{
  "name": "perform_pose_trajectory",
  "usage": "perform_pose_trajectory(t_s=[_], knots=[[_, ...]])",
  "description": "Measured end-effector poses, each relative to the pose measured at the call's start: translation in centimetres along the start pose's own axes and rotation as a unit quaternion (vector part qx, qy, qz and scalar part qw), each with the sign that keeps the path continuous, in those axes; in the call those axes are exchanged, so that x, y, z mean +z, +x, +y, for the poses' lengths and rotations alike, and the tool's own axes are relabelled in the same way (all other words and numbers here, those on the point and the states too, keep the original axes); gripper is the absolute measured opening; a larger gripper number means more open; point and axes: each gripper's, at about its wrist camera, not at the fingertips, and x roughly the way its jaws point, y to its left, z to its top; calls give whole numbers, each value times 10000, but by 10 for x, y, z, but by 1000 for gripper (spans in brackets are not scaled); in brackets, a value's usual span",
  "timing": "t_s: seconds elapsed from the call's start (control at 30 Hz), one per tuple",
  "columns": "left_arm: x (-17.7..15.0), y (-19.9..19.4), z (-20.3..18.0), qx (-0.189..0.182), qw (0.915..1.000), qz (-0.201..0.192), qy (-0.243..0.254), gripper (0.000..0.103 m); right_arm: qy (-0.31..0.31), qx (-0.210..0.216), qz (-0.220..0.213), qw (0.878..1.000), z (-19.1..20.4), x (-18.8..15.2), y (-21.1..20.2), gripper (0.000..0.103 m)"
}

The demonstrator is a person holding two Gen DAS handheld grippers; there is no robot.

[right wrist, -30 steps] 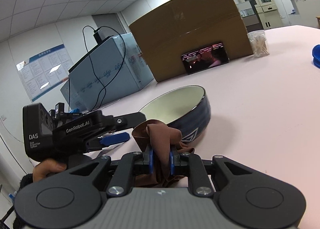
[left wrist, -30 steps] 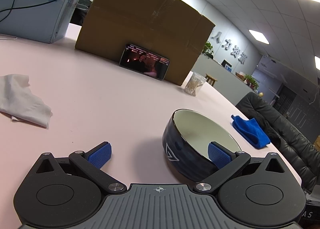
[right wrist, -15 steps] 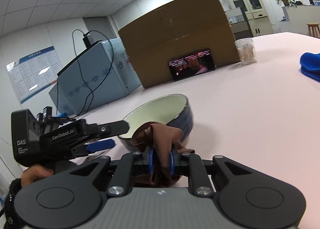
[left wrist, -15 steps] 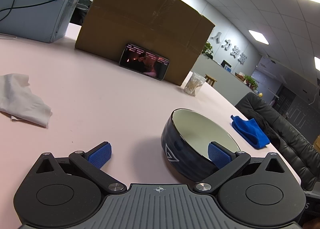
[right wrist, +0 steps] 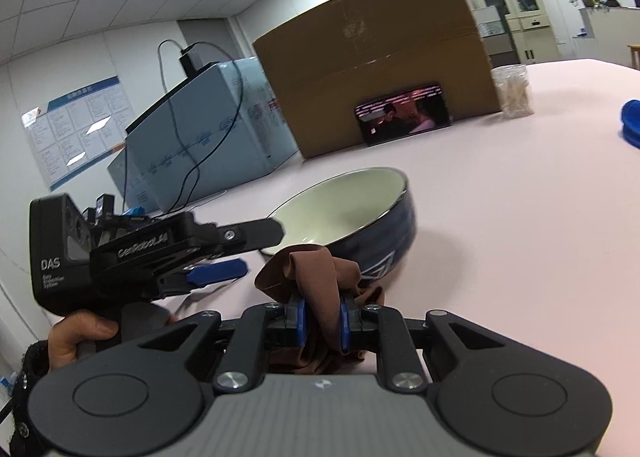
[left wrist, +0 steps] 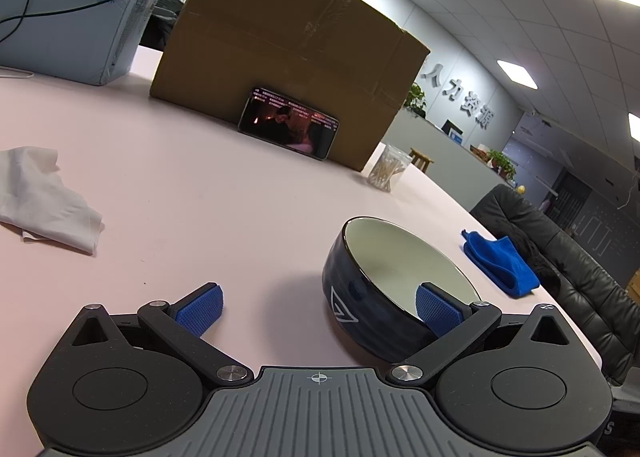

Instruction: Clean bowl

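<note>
A dark blue bowl point(left wrist: 360, 293) with a cream inside stands on the pink table point(left wrist: 208, 209). My left gripper point(left wrist: 318, 309) is open. Its right finger pad point(left wrist: 434, 311) reaches over the bowl's near rim into the inside, and its left pad point(left wrist: 200, 307) is outside, far from the wall. In the right wrist view the bowl point(right wrist: 384, 229) looks tilted, with the left gripper point(right wrist: 244, 253) at its left rim. My right gripper point(right wrist: 322, 321) is shut on a brown cloth point(right wrist: 316, 273), held just in front of the bowl.
A large cardboard box point(left wrist: 288, 57) stands at the back with a lit phone point(left wrist: 288, 129) leaning on it. A white rag point(left wrist: 44, 201) lies left, a blue cloth point(left wrist: 500, 263) right near the table edge, a jar of swabs point(left wrist: 386, 173) behind. A black chair point(left wrist: 576, 269) is right.
The right gripper with the brown cloth has shifted and its view has swung, with the bowl now nearer and higher. The left gripper and bowl have barely moved.
</note>
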Motion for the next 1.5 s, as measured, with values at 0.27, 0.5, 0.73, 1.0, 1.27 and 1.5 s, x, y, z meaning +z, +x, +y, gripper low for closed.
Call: perform_pose_trajectory(t_s=[0.27, 0.5, 0.73, 1.0, 1.27, 1.5], knots=[[0, 0, 0, -4, 10000, 2, -5, 103, -26, -24, -30, 10000, 1, 0, 0, 19], [0, 0, 0, -3, 10000, 0, -3, 103, -186, 268, 168, 9993, 17, -4, 11, 19], [1, 0, -2, 1, 10000, 13, 14, 103, -127, 328, 195, 9992, 19, -3, 13, 18], [22, 9, -9, -362, 9986, 253, 295, 103, -91, 233, 104, 9996, 12, -2, 7, 19], [34, 24, -26, -837, 9935, 352, 693, 99, -13, 192, 18, 9998, 4, -3, 3, 19], [21, 14, -41, -985, 9896, 343, 987, 98, 110, 63, -129, 9998, -10, 1, -6, 20]])
